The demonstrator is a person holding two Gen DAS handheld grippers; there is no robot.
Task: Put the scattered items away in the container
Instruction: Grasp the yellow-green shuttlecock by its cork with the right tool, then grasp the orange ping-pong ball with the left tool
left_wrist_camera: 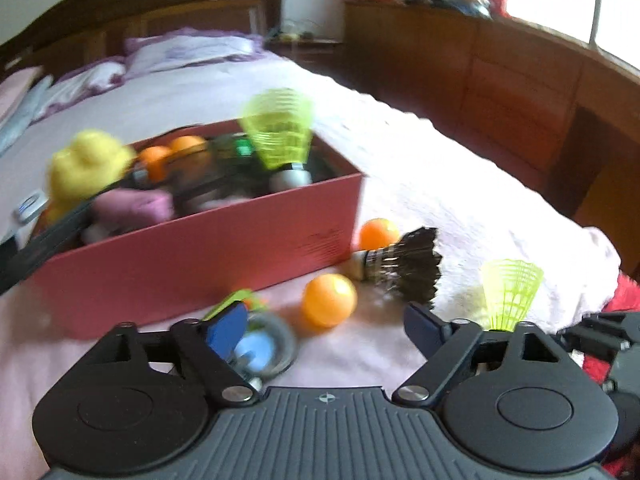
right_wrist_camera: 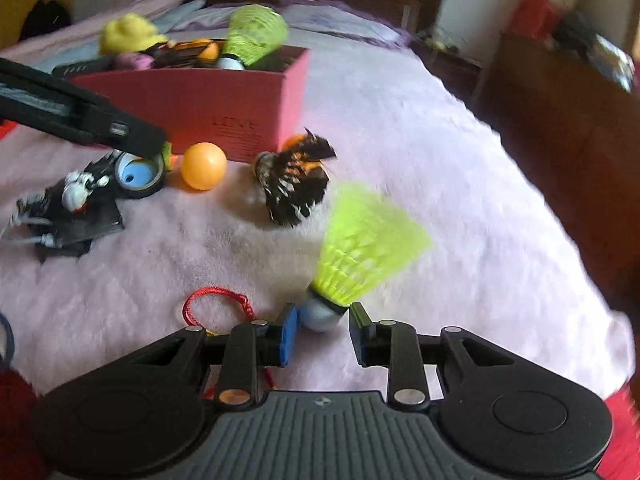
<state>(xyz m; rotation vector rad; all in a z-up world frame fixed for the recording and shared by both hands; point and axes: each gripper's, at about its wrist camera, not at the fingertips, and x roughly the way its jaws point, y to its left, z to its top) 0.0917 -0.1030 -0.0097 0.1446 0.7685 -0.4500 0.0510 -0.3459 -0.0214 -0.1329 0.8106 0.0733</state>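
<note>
A red box (left_wrist_camera: pixel 200 240) on the bed holds a yellow plush, orange balls and a yellow-green shuttlecock (left_wrist_camera: pixel 280 128). In front of it lie an orange ball (left_wrist_camera: pixel 329 300), a second orange ball (left_wrist_camera: pixel 378 233), a black feather shuttlecock (left_wrist_camera: pixel 404 268) and a roll of tape (left_wrist_camera: pixel 260 348). My left gripper (left_wrist_camera: pixel 328 328) is open just above the tape and the near ball. My right gripper (right_wrist_camera: pixel 323 334) is open around the white cork of a yellow-green shuttlecock (right_wrist_camera: pixel 360 256), not clamped on it. The red box (right_wrist_camera: pixel 200 104) stands at the back in the right wrist view.
A black toy figure on a card (right_wrist_camera: pixel 68 208) lies left of the tape (right_wrist_camera: pixel 138 174). A red cord loop (right_wrist_camera: pixel 216 304) lies by my right gripper. The bed's right edge drops to a wooden cabinet (left_wrist_camera: pixel 500 80). Pillows (left_wrist_camera: pixel 180 52) lie at the headboard.
</note>
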